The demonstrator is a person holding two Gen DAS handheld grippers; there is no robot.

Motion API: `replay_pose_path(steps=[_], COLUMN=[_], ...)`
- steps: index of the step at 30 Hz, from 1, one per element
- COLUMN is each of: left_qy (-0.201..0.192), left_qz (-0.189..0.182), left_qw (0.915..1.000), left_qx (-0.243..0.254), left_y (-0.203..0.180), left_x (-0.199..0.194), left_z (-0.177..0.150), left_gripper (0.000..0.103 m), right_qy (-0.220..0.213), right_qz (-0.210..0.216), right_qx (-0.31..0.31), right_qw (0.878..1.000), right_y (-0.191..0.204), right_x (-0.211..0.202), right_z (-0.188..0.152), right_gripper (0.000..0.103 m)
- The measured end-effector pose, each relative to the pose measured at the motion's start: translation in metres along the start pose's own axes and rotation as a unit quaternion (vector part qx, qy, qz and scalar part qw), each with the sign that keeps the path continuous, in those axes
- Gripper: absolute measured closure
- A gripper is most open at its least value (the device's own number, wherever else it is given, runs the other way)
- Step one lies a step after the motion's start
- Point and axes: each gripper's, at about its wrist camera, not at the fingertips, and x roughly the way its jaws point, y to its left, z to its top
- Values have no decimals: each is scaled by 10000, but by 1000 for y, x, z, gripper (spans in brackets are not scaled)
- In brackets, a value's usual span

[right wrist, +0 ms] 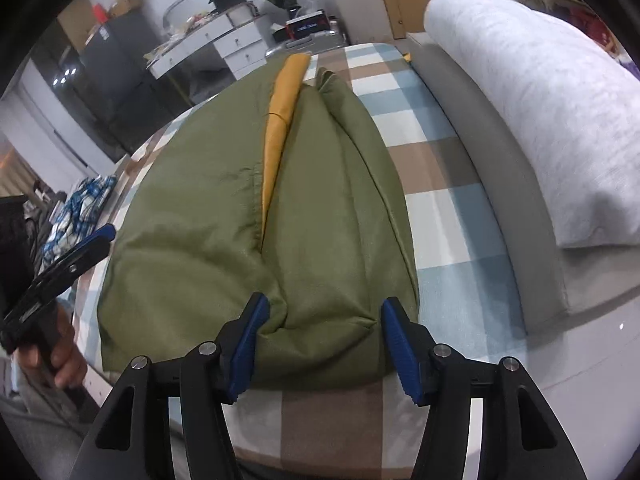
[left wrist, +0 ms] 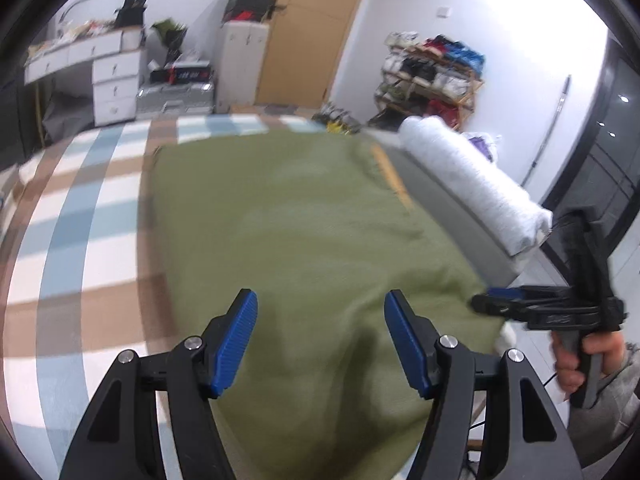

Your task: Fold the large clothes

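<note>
Olive green jacket (right wrist: 320, 216) (mustard lining (right wrist: 280, 120) showing) lying folded on checked bed (right wrist: 448, 208); left gripper (left wrist: 320, 340) and right gripper (right wrist: 316, 344) fingers spreading, pinching nothing.

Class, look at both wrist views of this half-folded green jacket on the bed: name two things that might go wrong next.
1. The right gripper straddles bunched fabric at the green jacket's near edge; closing might pinch several layers.
2. The left gripper is open above the jacket, so the fold may spring apart along the yellow lining.

Checked bedsheet (right wrist: 448, 208); white pillow (right wrist: 540, 112) on grey headboard (right wrist: 504, 184); white drawers (left wrist: 114, 84); shoe rack (left wrist: 432, 76); wooden door (left wrist: 308, 28).
</note>
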Motion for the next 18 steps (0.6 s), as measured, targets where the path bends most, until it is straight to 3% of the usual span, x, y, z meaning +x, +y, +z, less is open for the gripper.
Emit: replay_pose_path(steps=[3, 5, 9, 15, 18], left_qy=[5, -12, -69, -100, -98], left_qz=[74, 80, 46, 184, 299], left_qw=[10000, 9999, 9997, 9994, 9990], left_qx=[-64, -84, -222, -261, -322], left_y=[11, 14, 20, 23, 28], left_x=[0, -1, 3, 8, 8], left_z=[-4, -2, 0, -1, -1], left_gripper=[42, 42, 42, 42, 42], right_qy=[-116, -469, -847, -429, -404], right_qz=[75, 192, 494, 470, 341], right_qx=[-216, -360, -160, -145, -424], right_qw=[9997, 9981, 9951, 9979, 9977], right_y=[5, 9, 5, 13, 20], right_x=[-11, -21, -15, 58, 57], right_z=[13, 29, 61, 104, 107], right_gripper=[46, 46, 46, 85, 82])
